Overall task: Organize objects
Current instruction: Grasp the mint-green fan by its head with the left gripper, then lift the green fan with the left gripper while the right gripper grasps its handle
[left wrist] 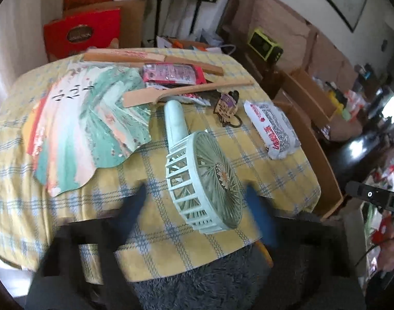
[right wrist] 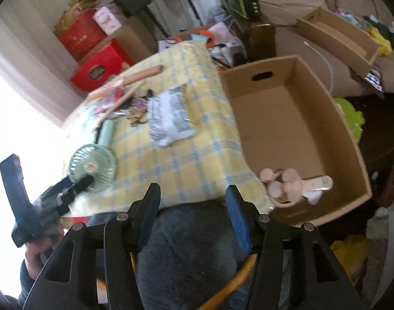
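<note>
Mint-green plastic is what my left tongs are closing in on: the handheld fan lies on the desk near its front edge, its round cage between my spread fingers, which look apart from it on both sides. So the left tongs are released, holding nothing. My right tongs are also released and empty, hanging over the grey cushion just off the desk edge.

I judge the fan is meant for the cardboard box beside the desk, where a pink fan already lies.

My worry is the grip. The cage is thin-ribbed and rounded, so pads squeezing across it could slide off or flex the ribs. With the handle sticking out far from the grip, the fan may swing once lifted and drop off the edge. Blur on the fingers makes contact hard to confirm.
</note>
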`<control>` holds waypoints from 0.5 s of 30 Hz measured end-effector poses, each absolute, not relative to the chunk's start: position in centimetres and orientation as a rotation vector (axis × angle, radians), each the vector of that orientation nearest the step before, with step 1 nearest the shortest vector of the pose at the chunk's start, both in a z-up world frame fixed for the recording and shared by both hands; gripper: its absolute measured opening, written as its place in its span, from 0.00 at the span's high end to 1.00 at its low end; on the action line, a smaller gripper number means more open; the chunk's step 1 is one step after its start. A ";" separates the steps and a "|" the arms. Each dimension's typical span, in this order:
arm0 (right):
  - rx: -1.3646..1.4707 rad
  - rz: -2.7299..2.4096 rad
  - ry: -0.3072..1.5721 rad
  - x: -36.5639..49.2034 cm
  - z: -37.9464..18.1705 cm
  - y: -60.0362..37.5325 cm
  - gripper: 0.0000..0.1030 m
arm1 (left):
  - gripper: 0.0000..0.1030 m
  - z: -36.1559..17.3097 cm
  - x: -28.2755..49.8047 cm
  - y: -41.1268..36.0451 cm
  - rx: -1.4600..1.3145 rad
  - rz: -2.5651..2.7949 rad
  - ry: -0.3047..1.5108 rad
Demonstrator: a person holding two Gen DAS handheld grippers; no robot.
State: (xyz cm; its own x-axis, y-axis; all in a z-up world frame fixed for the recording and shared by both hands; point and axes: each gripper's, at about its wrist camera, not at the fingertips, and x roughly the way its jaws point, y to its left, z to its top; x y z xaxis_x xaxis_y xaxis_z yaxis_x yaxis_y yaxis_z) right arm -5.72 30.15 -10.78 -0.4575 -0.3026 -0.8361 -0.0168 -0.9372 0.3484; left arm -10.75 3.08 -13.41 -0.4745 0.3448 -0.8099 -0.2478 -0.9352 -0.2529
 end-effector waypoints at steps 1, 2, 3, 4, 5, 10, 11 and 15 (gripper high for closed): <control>1.542 -2.507 -0.470 -5.6 -10.9 30.5 0.47 | 0.61 -13.5 -11.0 3.1 -1.372 2.412 -0.140; 1.552 -2.511 -0.484 -5.4 -11.1 31.0 0.47 | 0.62 -13.4 -11.0 3.1 -1.366 2.398 -0.133; 1.559 -2.515 -0.492 -5.4 -11.1 31.3 0.47 | 0.63 -13.3 -11.0 3.0 -1.362 2.385 -0.120; 1.566 -2.520 -0.500 -5.4 -11.1 31.5 0.47 | 0.67 -13.2 -10.9 2.8 -1.353 2.360 -0.113; 1.581 -2.526 -0.500 -5.3 -11.0 31.7 0.47 | 0.70 -13.0 -10.8 2.6 -1.344 2.327 -0.118; 1.521 -2.519 -0.439 -5.0 -8.4 29.9 0.46 | 0.72 -12.7 -10.6 0.4 -1.350 2.162 -0.047; 1.493 -2.504 -0.421 -5.1 -7.6 29.1 0.46 | 0.72 -12.7 -10.6 -0.1 -1.359 2.146 -0.043; 1.431 -2.462 -0.306 -6.9 -5.7 25.4 0.45 | 0.71 -12.3 -10.6 -0.8 -1.408 2.066 0.046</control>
State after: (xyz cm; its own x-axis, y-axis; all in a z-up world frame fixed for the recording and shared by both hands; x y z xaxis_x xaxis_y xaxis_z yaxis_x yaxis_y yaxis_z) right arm -6.88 25.45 -5.71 -0.4720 -0.3400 -0.8134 0.1305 -0.9394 0.3170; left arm -10.55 -0.78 -12.35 -0.2306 0.4755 -0.8490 -0.5127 -0.8009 -0.3093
